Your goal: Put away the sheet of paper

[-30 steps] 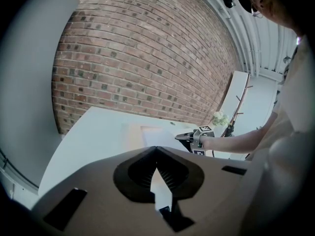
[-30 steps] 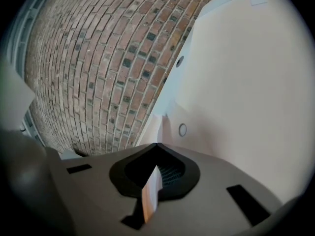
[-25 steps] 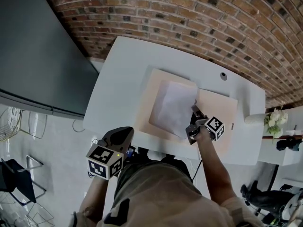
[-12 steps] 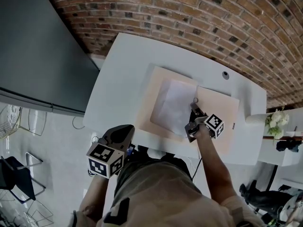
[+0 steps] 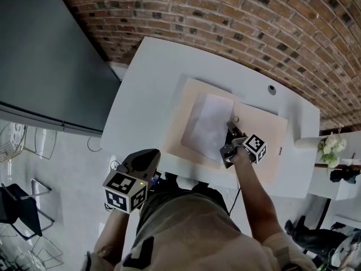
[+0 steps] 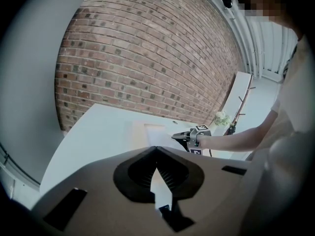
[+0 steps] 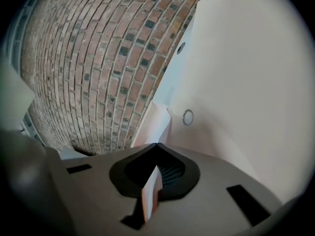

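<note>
A white sheet of paper [image 5: 206, 126] lies over the left half of an open cream folder [image 5: 262, 134] on the white table [image 5: 146, 83]. My right gripper [image 5: 230, 131] is shut on the sheet's right edge and holds that edge raised off the folder. In the right gripper view the paper [image 7: 150, 195] stands on edge between the shut jaws of that gripper [image 7: 156, 149], above the folder's inside [image 7: 246, 82]. My left gripper [image 5: 145, 157] hangs off the table's near edge by my body; its jaws [image 6: 156, 151] meet with nothing between them.
A small round snap [image 7: 187, 117] sits on the folder near the fold. The table has a cable hole [image 5: 272, 89] at the back right. Behind it runs a brick wall [image 5: 237, 16]. A dark panel [image 5: 45, 55] stands at the left, and flowers [image 5: 331, 147] at the right.
The right gripper has drawn the sheet's right edge up a little, so the sheet looks narrower. The left gripper has stayed where it was.
</note>
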A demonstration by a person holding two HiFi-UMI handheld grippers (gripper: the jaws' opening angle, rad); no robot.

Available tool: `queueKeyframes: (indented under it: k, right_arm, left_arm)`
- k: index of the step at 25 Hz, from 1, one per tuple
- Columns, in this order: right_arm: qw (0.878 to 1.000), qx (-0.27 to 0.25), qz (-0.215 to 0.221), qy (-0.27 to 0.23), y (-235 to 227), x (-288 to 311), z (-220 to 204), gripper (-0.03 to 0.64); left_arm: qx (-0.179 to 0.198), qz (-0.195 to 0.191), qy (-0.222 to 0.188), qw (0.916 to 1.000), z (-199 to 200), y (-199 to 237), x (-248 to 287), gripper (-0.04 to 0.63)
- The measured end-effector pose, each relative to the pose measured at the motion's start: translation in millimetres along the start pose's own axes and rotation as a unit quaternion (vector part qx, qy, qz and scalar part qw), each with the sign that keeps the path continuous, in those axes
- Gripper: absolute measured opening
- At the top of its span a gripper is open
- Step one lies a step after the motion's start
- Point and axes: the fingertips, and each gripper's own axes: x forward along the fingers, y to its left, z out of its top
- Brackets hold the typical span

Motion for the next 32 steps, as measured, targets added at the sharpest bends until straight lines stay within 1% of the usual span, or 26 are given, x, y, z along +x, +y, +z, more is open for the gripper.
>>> queueKeyframes:
  k: [5, 18, 24, 27, 32]
  right_arm:
    - [1.000, 0.002, -0.001, 0.009, 0.2, 4.9, -5.8, 0.023]
    - [1.000, 0.008, 0.004, 0.018, 0.9, 15.7, -12.3, 0.023]
    - [1.000, 0.004, -0.003, 0.029, -5.3, 16.6, -14.8, 0.023]
    - [0.999, -0.006, -0.006, 0.033, -7.4, 11.4, -13.2, 0.023]
    - [0.998, -0.060, -0.007, 0.033, -9.8, 3.7, -10.7, 0.023]
  left_arm:
    - [-0.008, 0.005, 0.005, 0.9999, -3.1, 0.9, -2.4, 0.014]
    - [-0.009, 0.006, 0.008, 0.9999, 0.2, 4.6, 2.8, 0.014]
    - [-0.011, 0.007, 0.014, 0.9998, -0.8, 7.3, 3.4, 0.014]
    - [-0.009, 0.004, 0.017, 0.9998, -1.5, 7.6, 5.7, 0.014]
    - [-0.007, -0.002, 0.018, 0.9998, -0.9, 4.4, 9.9, 0.014]
